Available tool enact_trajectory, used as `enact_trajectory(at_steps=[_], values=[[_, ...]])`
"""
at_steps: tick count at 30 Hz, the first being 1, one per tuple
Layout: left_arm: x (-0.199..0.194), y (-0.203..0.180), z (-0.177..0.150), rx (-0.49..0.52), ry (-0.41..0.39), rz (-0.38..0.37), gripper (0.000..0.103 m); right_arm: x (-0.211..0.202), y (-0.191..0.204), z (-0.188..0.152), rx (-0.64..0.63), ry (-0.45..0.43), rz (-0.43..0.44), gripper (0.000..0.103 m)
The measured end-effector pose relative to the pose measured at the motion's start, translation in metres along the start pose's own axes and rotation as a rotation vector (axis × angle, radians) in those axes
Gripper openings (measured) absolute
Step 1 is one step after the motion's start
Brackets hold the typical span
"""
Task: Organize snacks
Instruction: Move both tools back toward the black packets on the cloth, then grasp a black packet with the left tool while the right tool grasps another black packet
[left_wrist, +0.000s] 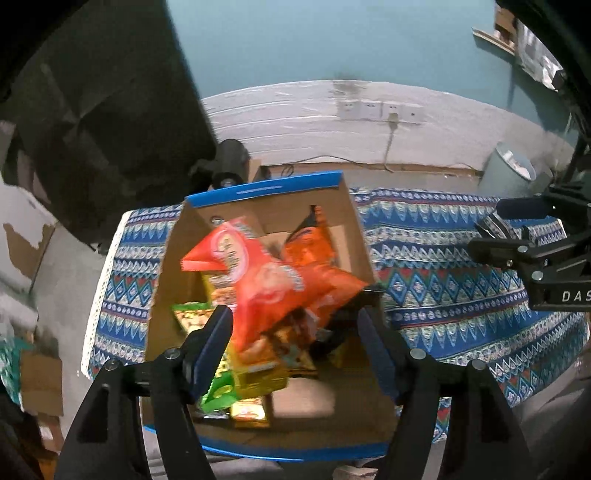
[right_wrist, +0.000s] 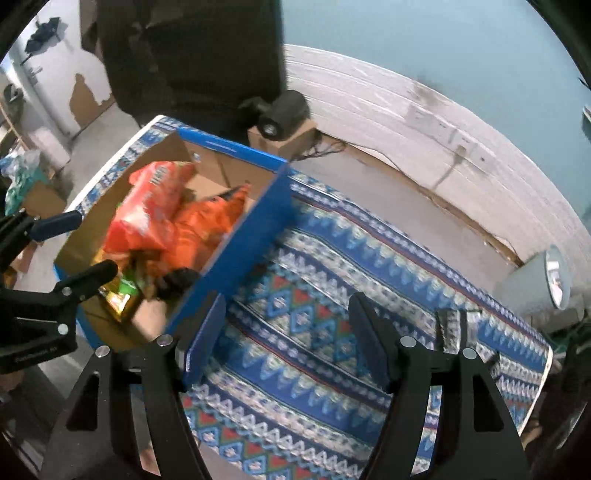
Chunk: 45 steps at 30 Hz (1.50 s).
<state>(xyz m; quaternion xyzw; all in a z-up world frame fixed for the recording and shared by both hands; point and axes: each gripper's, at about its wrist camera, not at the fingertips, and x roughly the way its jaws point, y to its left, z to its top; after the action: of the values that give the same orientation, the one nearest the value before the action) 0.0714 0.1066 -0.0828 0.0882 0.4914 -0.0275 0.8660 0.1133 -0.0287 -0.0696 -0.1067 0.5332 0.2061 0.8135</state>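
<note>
A blue-edged cardboard box (left_wrist: 352, 221) stands on the patterned cloth and holds several snack packs. A large orange bag (left_wrist: 266, 280) lies on top, a second orange bag (left_wrist: 310, 247) behind it, green and yellow packs (left_wrist: 221, 387) below. My left gripper (left_wrist: 295, 332) is open, its fingers either side of the orange bag's lower end, above the box. In the right wrist view the box (right_wrist: 255, 236) is at the left. My right gripper (right_wrist: 288, 332) is open and empty over the cloth beside the box.
A blue patterned tablecloth (right_wrist: 332, 295) covers the table. A grey bin (right_wrist: 535, 284) stands off the table's far right corner. A black device (right_wrist: 280, 114) sits on a carton behind the table. Cartons lie on the floor at left (left_wrist: 40, 384).
</note>
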Motion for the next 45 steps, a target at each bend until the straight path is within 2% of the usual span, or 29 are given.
enact_trajectory(at_steps=[11, 25, 29, 37, 45], values=[[0.000, -0.068, 0.006, 0.145, 0.012, -0.011, 0.076, -0.015, -0.061, -0.042, 0.098, 0.005, -0.027, 0.070], [0.016, -0.154, 0.009, 0.288, 0.070, -0.045, 0.080, -0.023, -0.146, -0.093, 0.255, 0.023, -0.099, 0.071], [0.025, -0.170, 0.015, 0.295, 0.086, -0.052, 0.080, -0.025, -0.171, -0.104, 0.305, 0.023, -0.129, 0.078], [0.047, -0.194, 0.032, 0.280, 0.116, -0.069, 0.081, -0.011, -0.218, -0.121, 0.401, 0.051, -0.178, 0.078], [0.091, -0.215, 0.053, 0.237, 0.177, -0.095, 0.081, 0.027, -0.259, -0.124, 0.479, 0.102, -0.223, 0.078]])
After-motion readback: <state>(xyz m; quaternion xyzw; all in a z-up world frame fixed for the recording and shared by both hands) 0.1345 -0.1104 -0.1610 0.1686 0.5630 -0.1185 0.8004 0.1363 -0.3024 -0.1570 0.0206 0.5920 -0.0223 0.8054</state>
